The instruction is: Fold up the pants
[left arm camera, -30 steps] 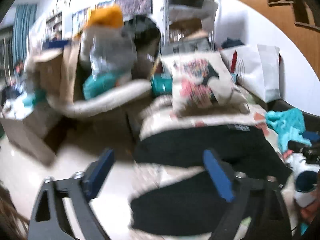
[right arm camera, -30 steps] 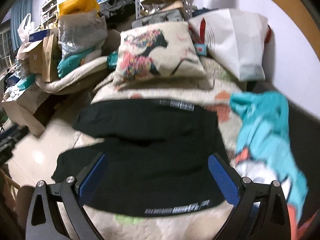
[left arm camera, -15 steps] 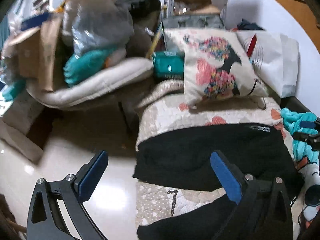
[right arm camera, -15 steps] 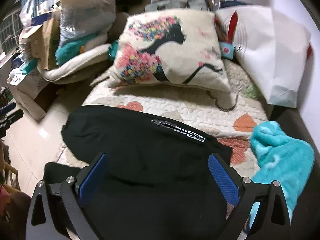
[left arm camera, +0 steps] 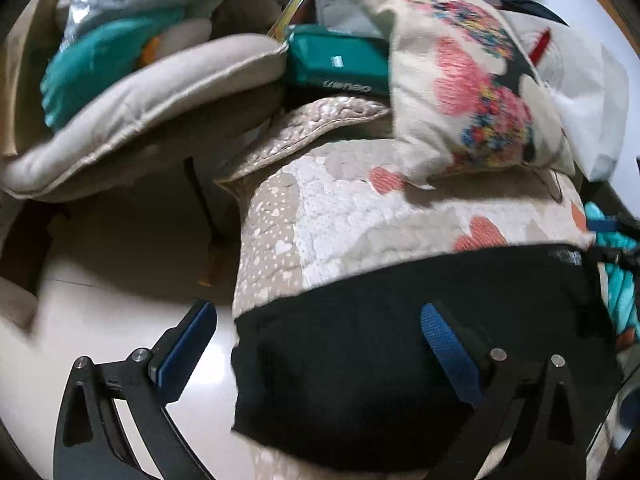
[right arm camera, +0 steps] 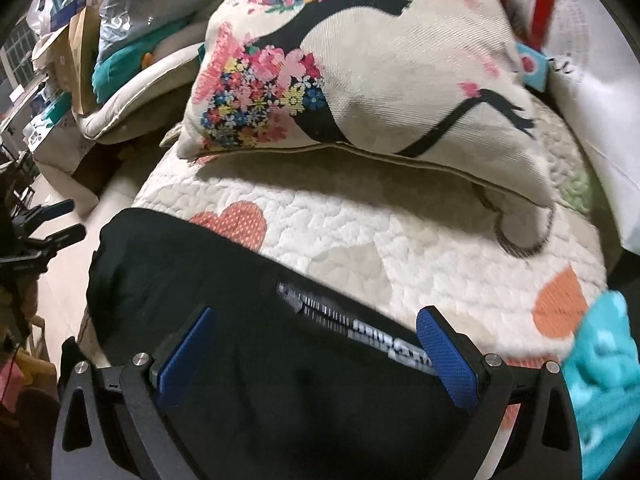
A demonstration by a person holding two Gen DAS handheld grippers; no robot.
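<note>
Black pants lie flat across a quilted cover with heart patches. Their left end hangs at the cover's edge. In the right wrist view the pants show a white printed waistband strip. My left gripper hovers open over the pants' left end, one blue pad off the edge above the floor. My right gripper is open low over the waistband area, with nothing between its fingers. The left gripper also shows at the left of the right wrist view.
A floral cushion leans at the back of the cover. A white bag stands to the right and teal cloth lies at the right edge. A beige pad, teal box and piled bags sit left, above the pale floor.
Both grippers have moved forward and down toward the pants, which now fill more of each view. Both stay open.
</note>
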